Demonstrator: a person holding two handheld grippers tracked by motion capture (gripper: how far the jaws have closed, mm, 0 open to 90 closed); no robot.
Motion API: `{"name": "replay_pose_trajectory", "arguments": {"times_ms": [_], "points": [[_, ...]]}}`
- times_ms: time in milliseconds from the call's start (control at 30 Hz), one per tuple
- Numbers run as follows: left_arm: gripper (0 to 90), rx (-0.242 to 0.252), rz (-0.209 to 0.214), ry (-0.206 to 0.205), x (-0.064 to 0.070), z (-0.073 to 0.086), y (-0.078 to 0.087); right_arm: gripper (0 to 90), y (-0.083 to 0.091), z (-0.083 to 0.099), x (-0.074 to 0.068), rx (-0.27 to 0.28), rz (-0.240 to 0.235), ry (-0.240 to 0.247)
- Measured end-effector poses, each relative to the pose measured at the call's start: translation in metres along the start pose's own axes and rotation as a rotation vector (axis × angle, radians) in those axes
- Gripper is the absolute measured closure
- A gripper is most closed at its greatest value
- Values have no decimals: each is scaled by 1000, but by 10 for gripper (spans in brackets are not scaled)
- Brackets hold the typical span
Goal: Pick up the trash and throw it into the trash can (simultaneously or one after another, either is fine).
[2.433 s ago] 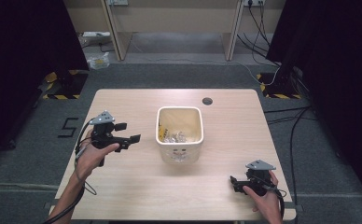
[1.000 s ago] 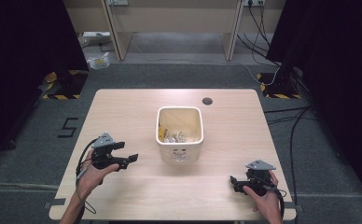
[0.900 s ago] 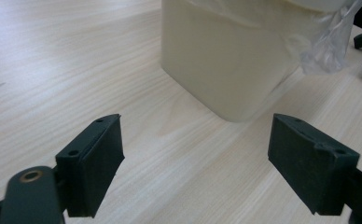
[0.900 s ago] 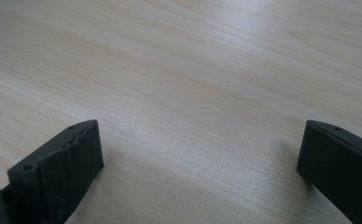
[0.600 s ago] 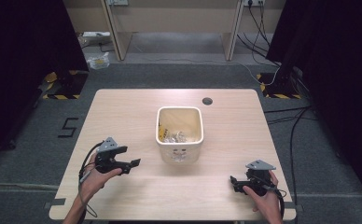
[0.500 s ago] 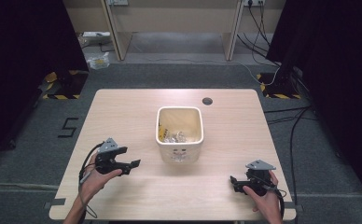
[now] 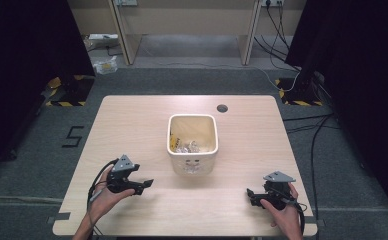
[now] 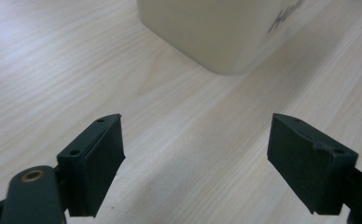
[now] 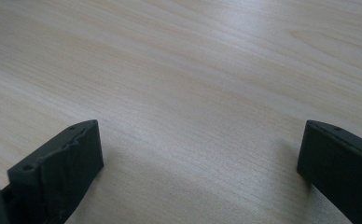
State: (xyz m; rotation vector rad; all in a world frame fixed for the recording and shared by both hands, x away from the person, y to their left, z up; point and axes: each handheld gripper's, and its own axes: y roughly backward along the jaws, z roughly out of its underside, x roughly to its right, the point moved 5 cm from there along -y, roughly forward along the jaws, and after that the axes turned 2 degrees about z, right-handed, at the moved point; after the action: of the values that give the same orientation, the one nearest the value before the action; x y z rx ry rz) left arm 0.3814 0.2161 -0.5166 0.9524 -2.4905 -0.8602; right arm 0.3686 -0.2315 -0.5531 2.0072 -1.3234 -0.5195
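A cream bin (image 7: pixel 192 142) stands upright near the middle of the light wood worktop (image 7: pixel 132 120), with crumpled pale scraps (image 7: pixel 188 147) and something yellow lying inside it. A small round dark hole (image 7: pixel 222 108) sits in the worktop beyond the bin, toward the far edge.

The left gripper (image 7: pixel 141 186) is at the near left of the worktop, held in the person's left hand (image 7: pixel 103 196), its jaws pointing right toward the bin and well short of it. In the left gripper view its jaws (image 8: pixel 195 163) stand wide apart with nothing between them, only bare wood below, and the bin's cream wall (image 8: pixel 216 32) rises ahead at the top of the view, blurred, with dark lettering on its side too soft to read.

The right gripper (image 7: pixel 252 196) is at the near right corner, held in the right hand (image 7: pixel 282 212), a grey three-cornered plate (image 7: pixel 278 177) on top, its jaws pointing left. In the right gripper view its jaws (image 9: pixel 200 163) are spread wide and empty, low over the wood grain; whether they touch the worktop cannot be told.

Both grippers are well apart from each other, with the bin between and farther back. A cable (image 7: pixel 96 182) loops from the left gripper back toward the near edge
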Motion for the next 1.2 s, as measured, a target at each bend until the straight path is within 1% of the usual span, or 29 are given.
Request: {"name": "replay_pose_trajectory", "arguments": {"times_ms": [300,433,567,767,1000,1067,1167,1200], "points": [[182,-44,-5,-25,7,13,-5,4,0,0,0,0,0,0],[182,-58,-8,-27,9,18,-6,3,0,0,0,0,0,0],[184,-79,-21,-39,10,25,-8,3,0,0,0,0,0,0],[185,-86,-20,-26,9,34,-5,4,0,0,0,0,0,0],[184,-84,-43,-1,4,45,1,4,0,0,0,0,0,1],[185,-90,-49,0,4,49,3,3,0,0,0,0,0,0],[183,-81,-53,4,5,51,4,3,0,0,0,0,0,0],[183,-85,-63,-4,6,52,4,3,0,0,0,0,-1,0]]}}
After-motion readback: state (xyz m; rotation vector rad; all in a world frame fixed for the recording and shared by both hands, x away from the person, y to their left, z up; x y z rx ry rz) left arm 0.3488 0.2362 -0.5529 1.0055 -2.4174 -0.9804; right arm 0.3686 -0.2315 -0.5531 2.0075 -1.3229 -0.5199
